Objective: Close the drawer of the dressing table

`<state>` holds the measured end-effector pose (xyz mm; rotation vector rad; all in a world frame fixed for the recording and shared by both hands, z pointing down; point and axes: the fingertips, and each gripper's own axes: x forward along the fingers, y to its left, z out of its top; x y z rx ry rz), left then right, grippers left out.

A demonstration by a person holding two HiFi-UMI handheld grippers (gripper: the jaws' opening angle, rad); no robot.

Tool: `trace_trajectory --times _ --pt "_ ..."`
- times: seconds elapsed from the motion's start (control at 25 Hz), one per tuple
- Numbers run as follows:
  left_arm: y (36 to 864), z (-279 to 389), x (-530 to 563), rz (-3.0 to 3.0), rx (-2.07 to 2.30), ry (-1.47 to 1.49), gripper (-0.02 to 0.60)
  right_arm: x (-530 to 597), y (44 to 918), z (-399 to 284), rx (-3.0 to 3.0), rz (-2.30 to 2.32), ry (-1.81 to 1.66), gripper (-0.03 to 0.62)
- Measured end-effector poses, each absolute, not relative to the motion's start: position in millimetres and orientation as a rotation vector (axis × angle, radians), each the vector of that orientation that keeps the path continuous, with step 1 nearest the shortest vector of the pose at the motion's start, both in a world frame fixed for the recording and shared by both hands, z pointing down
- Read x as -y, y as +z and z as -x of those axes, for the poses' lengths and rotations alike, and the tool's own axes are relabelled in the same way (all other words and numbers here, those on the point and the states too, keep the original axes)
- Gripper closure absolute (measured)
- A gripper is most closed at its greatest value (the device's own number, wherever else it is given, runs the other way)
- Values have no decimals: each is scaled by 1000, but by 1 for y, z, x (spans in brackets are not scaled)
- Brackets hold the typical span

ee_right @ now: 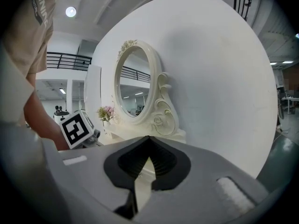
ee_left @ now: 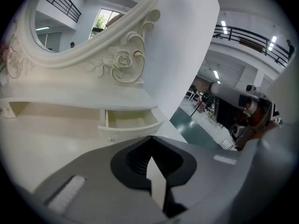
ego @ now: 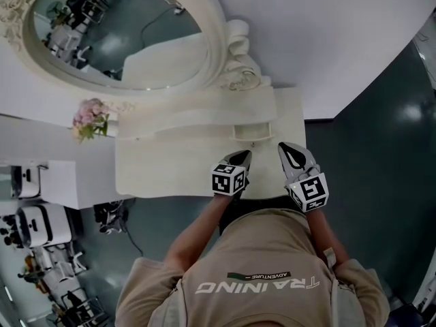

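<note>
One drawer (ego: 254, 132) is open, pulled out toward the person from the raised tier at the right end of the dressing counter (ego: 163, 165). It sits just below the carved scroll foot of the oval mirror (ego: 116, 29). In the left gripper view the drawer (ee_left: 128, 121) shows its inside and curved front, slightly left of the tongs' line.

Left tongs (ego: 245, 157) hover over the counter just in front of the drawer front; can't confirm contact. Jaw tips are together with nothing between them, and only bare counter shows through the pad hollow (ee_left: 150, 141).

Right tongs (ego: 286, 148) are just beside the left, near the counter's right edge and right of the drawer. Tips also meet, nothing gripped (ee_right: 149, 138); they point toward the mirror and the white wall (ee_right: 219, 69).

Marker cubes (ego: 228, 178) sit behind each set of jaws. Pink flowers (ego: 90, 118) stand at the counter's left end, well apart from the drawer.
</note>
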<state>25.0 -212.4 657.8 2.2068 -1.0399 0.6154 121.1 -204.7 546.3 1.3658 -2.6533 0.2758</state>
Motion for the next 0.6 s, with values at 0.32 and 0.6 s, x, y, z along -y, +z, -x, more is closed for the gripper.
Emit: trace_trajectory --times 0.32,0.6 --pt "708 -34 219 -2132 997 761 563 201 547 -117 2652 -1328 236 592" --pt "742 -32 228 -2007 978 789 563 205 555 -122 2644 -1326 265 592"
